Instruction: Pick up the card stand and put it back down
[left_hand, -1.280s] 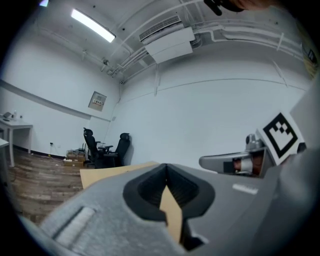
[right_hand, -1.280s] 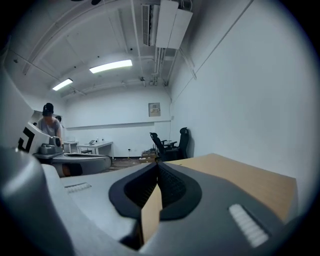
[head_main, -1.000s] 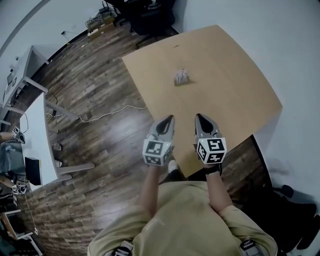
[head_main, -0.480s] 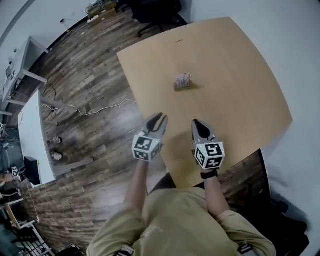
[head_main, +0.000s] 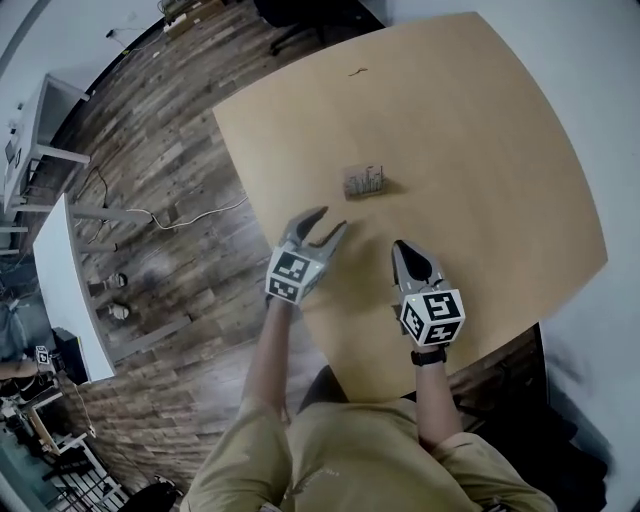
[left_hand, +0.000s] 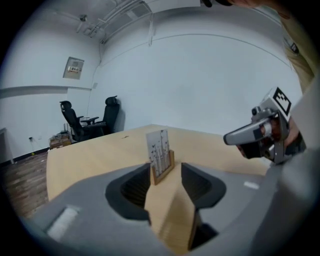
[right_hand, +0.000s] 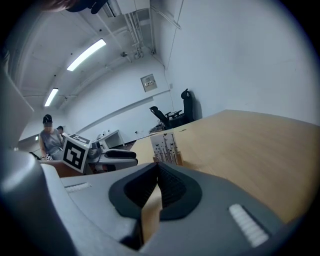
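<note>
A small wooden card stand (head_main: 365, 181) holding upright printed cards sits near the middle of the light wooden table (head_main: 480, 130). My left gripper (head_main: 327, 224) hovers over the table's near left side, a short way from the stand, and its jaws are opening with nothing between them. In the left gripper view the card stand (left_hand: 160, 154) is straight ahead beyond the left gripper (left_hand: 166, 171). My right gripper (head_main: 402, 249) is shut and empty, short of the stand. In the right gripper view the card stand (right_hand: 165, 147) shows just past the right gripper (right_hand: 157, 168).
The table's left edge (head_main: 262, 235) runs close beside my left gripper, with wood-plank floor below. White desks (head_main: 60, 270) and a cable (head_main: 165, 215) are at the left. Office chairs (left_hand: 75, 120) stand beyond the table. A person (right_hand: 49, 140) is far off.
My left gripper's jaws have gone from shut to apart. Both grippers have moved forward over the table, closer to the card stand.
</note>
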